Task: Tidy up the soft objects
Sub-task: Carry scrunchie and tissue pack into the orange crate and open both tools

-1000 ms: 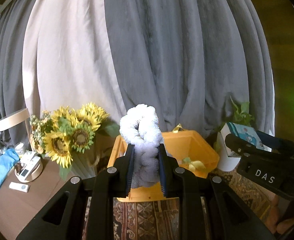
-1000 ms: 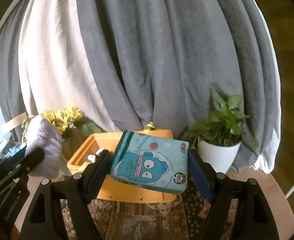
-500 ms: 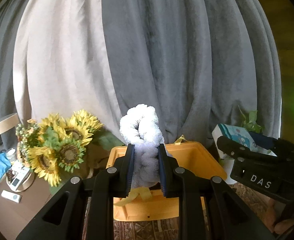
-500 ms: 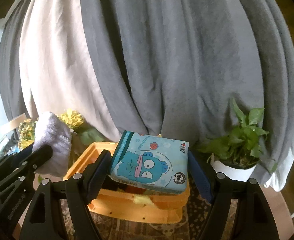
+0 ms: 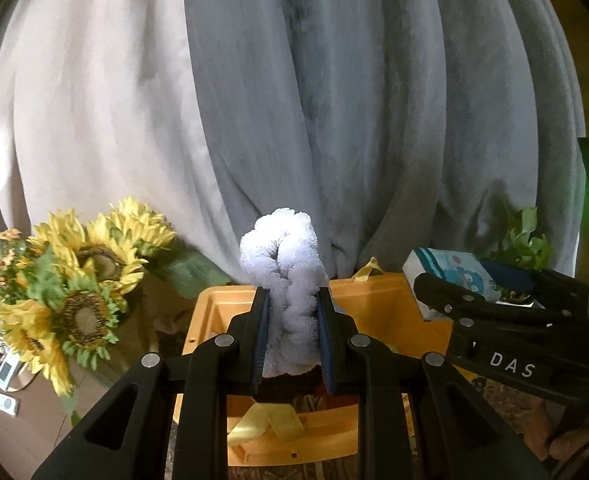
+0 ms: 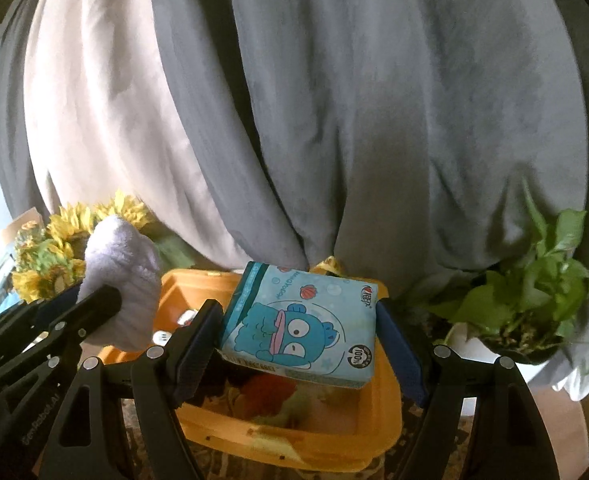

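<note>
1 towel & 1 tissue pack, 2 tools, over 1 bin.

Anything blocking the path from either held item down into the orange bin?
Nothing visible. The bin sits open below both tongs. The left tongs grip the fluffy white cloth above it; the right tongs hold the blue tissue pack over items already inside.

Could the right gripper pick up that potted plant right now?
Probably not. The right gripper is already shut on the blue tissue pack, which fills the gap between its fingers. The potted plant stands off to its right, beside the orange bin.
</note>
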